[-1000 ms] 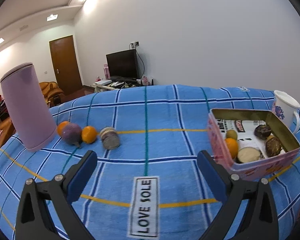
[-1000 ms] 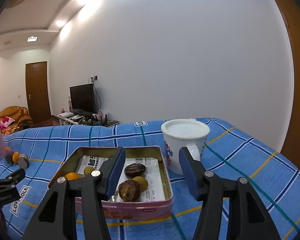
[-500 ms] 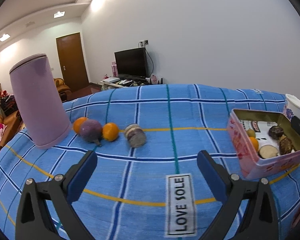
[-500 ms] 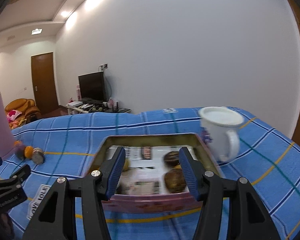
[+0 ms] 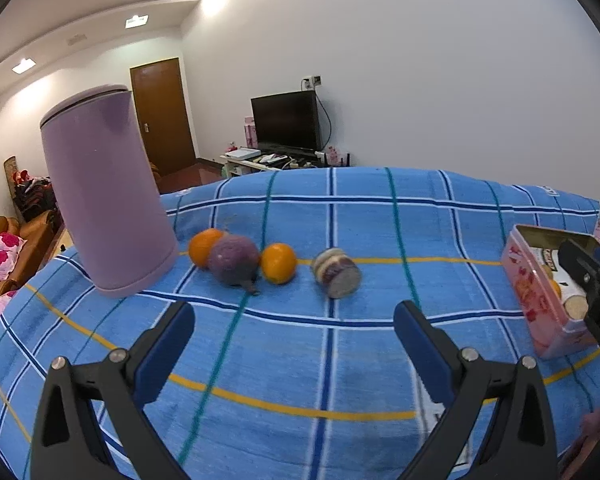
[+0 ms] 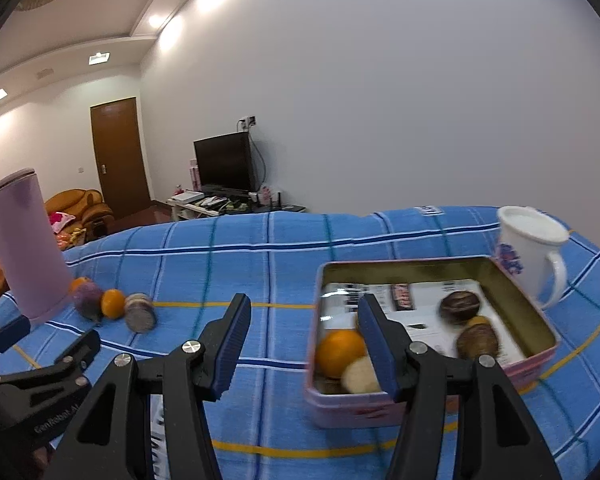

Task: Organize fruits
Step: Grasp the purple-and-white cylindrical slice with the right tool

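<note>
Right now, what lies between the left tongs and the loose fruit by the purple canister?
Only bare blue plaid cloth in the left wrist view; the open left tongs face the fruit row unobstructed.

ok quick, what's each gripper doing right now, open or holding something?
Left gripper: open, holding nothing, aimed at the loose fruits.
Right gripper: open, holding nothing, beside the tin.

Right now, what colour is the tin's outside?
Pink with red flowers on the tin; clearest in the left wrist view.
</note>
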### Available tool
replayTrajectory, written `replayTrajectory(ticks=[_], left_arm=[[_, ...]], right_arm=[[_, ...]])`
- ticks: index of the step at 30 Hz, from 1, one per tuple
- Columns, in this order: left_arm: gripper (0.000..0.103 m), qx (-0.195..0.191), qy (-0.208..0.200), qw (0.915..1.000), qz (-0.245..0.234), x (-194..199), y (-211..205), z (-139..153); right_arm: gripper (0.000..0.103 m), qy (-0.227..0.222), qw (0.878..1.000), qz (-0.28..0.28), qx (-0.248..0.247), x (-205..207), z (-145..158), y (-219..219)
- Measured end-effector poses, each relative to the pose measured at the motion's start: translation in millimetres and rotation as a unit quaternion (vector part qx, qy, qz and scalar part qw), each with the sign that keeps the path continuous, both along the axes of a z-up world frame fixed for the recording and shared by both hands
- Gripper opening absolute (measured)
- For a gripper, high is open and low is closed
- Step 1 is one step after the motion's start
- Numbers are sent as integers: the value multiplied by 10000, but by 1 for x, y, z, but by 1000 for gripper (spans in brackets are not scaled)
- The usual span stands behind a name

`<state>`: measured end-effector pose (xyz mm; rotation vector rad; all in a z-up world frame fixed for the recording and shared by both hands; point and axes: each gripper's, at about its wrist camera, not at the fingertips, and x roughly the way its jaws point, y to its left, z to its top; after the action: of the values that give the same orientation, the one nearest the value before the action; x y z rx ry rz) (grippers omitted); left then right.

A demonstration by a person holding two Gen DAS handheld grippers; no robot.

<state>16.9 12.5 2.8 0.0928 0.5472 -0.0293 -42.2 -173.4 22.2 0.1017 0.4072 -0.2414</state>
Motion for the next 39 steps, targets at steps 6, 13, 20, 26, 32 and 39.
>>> replayTrajectory(ticks=[6, 13, 20, 26, 32, 39], left_arm=[[102, 10, 79, 9999, 145, 11, 20, -2], [102, 14, 322, 9979, 557, 36, 58, -8], [102, -294, 661, 9915, 1083, 57, 100, -18], [102, -475, 736, 9888, 1208, 59, 114, -23], [101, -640, 809, 9855, 1347, 62, 126, -24], [100, -620, 874, 9842, 1408, 65, 129, -26]], right_arm=[[58, 57, 9996, 259, 47, 15, -3, 25], [58, 191, 9979, 579, 198, 34, -7, 47], [58, 522, 9923, 1074, 318, 63, -14, 71], [58, 970, 9811, 1664, 196, 95, -22, 98], [58, 1521, 9688, 1953, 163, 133, -36, 114], [58, 1995, 9573, 2088, 141, 163, -48, 130]])
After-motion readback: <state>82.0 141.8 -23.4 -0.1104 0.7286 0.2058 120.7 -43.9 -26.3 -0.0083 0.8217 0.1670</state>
